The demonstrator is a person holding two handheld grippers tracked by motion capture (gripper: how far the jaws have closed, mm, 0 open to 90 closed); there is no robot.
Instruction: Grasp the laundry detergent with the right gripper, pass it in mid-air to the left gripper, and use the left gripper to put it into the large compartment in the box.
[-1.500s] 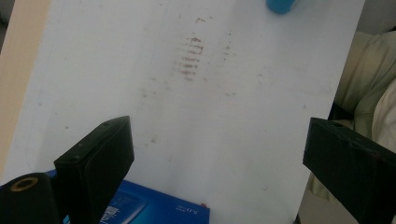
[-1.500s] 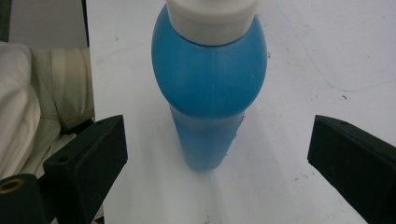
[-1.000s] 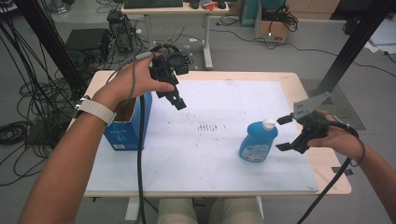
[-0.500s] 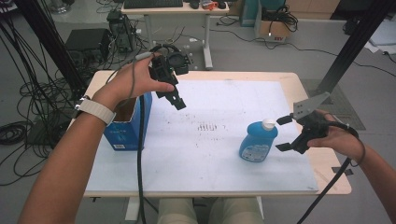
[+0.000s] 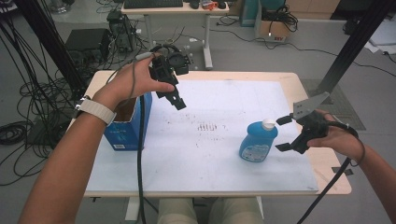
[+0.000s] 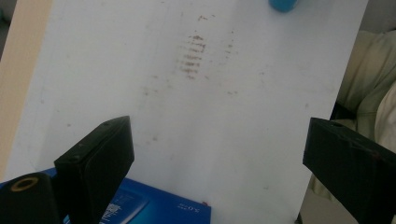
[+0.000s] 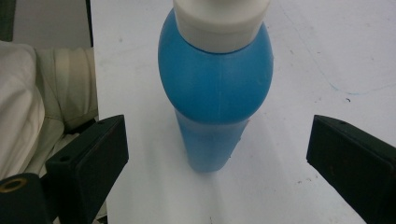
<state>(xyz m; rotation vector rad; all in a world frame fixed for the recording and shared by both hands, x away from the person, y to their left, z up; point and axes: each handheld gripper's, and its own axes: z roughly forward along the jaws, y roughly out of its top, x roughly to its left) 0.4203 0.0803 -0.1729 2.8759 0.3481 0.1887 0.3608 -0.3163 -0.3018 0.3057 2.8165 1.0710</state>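
Observation:
A blue bottle point(image 5: 258, 141) with a white cap stands upright on the white table top point(image 5: 224, 107), right of centre. It also stands in the right gripper view as the blue bottle point(image 7: 215, 88), ahead of the jaws. My right gripper point(image 5: 282, 134) hovers just right of it, open, its jaws apart from the bottle. My left gripper point(image 5: 178, 100) hangs open in the air above the table's left part, beside an open blue box point(image 5: 125, 122). Its own view looks down on the blue box point(image 6: 159, 210) and the bare table top point(image 6: 210, 107), with the gripper point(image 6: 217, 158) holding nothing.
Brownish smudges point(image 5: 208, 126) mark the middle of the table top. A cable point(image 5: 140, 154) trails from the left gripper over the front edge. A second desk point(image 5: 177, 7), boxes and cables lie on the floor beyond the far edge. The person's knees point(image 5: 205, 212) sit under the front edge.

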